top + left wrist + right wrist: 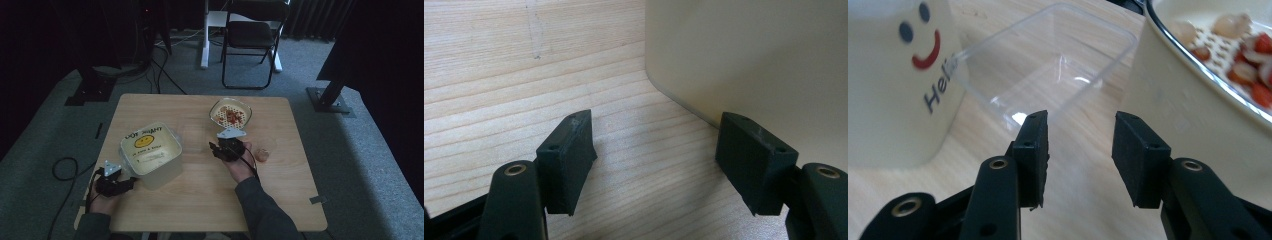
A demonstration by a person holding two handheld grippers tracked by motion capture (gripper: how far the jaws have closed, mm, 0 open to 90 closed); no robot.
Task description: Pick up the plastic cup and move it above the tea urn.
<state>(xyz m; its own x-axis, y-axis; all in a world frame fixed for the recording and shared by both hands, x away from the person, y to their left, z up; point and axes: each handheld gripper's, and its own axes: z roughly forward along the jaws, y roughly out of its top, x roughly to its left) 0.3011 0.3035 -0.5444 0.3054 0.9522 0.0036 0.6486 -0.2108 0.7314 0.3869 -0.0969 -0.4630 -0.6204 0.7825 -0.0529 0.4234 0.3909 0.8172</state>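
Observation:
A cream square tub with a smiley face stands at the table's left; its wall and its printed side show close up. My left gripper rests open at the tub's near left corner, and the left gripper view has its jaws apart with nothing between them. A clear empty plastic tray lies mid-table. A cream strainer bowl holds red and pale food pieces. My right gripper is open just before the tray, beside the bowl.
A small clear cup with reddish contents sits right of my right hand. The wooden table has bare room along its near side. A folding chair and stand legs are on the carpet beyond it.

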